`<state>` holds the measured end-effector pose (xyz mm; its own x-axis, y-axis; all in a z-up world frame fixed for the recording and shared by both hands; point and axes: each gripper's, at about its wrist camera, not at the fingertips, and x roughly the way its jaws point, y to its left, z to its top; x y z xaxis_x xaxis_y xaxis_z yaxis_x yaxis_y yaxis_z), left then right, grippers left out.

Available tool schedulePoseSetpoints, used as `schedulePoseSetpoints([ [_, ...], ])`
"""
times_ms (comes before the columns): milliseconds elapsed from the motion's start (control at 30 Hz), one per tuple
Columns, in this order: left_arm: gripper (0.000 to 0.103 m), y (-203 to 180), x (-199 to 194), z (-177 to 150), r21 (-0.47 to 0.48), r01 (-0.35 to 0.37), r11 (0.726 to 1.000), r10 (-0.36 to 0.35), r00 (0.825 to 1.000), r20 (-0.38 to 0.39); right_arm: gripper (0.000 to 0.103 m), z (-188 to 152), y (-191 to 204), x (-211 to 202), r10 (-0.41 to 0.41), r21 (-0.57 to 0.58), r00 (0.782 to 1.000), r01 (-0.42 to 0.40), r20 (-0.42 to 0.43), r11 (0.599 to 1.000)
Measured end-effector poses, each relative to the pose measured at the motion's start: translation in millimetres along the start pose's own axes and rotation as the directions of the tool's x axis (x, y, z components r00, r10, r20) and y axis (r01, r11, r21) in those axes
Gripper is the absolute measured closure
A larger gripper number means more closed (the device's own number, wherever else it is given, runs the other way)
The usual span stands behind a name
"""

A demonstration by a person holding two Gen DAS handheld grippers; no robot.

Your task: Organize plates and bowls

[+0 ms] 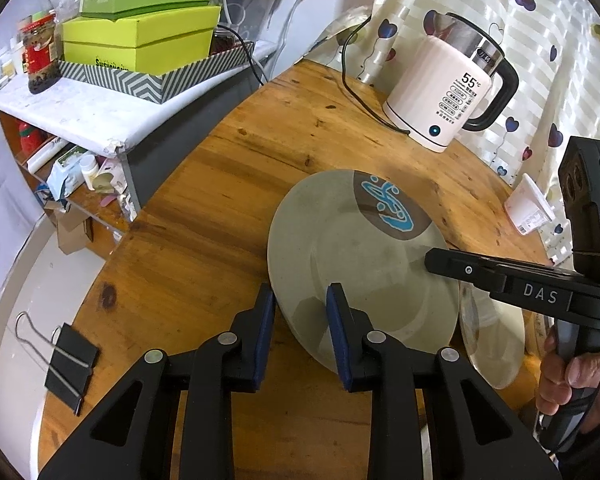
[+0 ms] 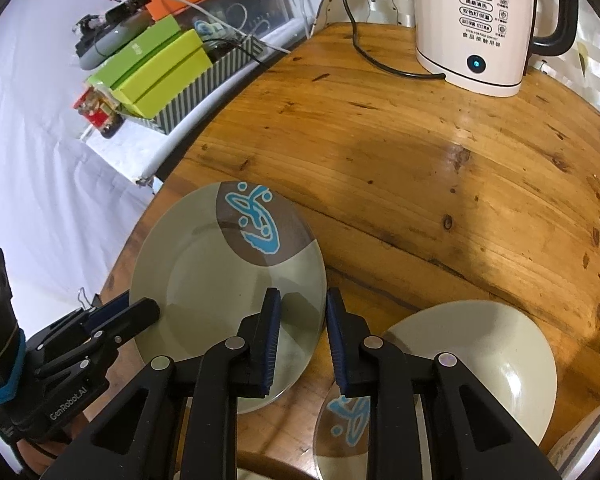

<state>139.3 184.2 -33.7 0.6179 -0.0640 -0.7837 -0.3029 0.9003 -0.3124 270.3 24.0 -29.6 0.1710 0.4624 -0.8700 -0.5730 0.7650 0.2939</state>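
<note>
A grey-green plate [image 1: 356, 264] with a brown patch and blue motif lies on the round wooden table [image 1: 220, 216]; it also shows in the right wrist view [image 2: 204, 280]. My left gripper [image 1: 300, 300] is open, its fingers astride the plate's near-left rim. My right gripper [image 2: 303, 304] is open, astride the plate's right rim; it shows in the left wrist view [image 1: 432, 258] over the plate's right edge. A plain bowl [image 2: 488, 360] and a small plate with blue motif [image 2: 348, 428] lie under my right gripper.
A white electric kettle [image 1: 444, 92] with black cord stands at the table's far side. A black binder clip [image 1: 70, 360] lies near the left edge. A shelf with green boxes [image 1: 140, 40] and a jar stands left of the table.
</note>
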Motion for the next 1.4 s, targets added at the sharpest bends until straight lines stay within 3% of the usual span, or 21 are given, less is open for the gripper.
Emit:
schedulePoseSetpoints([
  [267, 0.075, -6.6, -25.5, -10.0, 0.007, -0.002, 1.000, 0.002, 1.000, 0.022, 0.081, -14.9, 10.0, -22.7, 0.000, 0.000, 1.000, 0.000, 0.020, 1.000],
  [600, 0.075, -26.2, -58.0, -37.1, 0.046, 0.015, 0.999, -0.016, 0.999, 0.030, 0.081, -57.2, 14.3, -60.5, -0.012, 0.022, 0.999, 0.011, 0.051, 1.000],
  [1400, 0.075, -64.1, -76.1, -116.6, 0.123, 0.036, 0.992, -0.029, 0.998, -0.057, 0.080, -161.3, -5.8, -86.7, -0.058, 0.123, 0.997, 0.052, 0.044, 0.991],
])
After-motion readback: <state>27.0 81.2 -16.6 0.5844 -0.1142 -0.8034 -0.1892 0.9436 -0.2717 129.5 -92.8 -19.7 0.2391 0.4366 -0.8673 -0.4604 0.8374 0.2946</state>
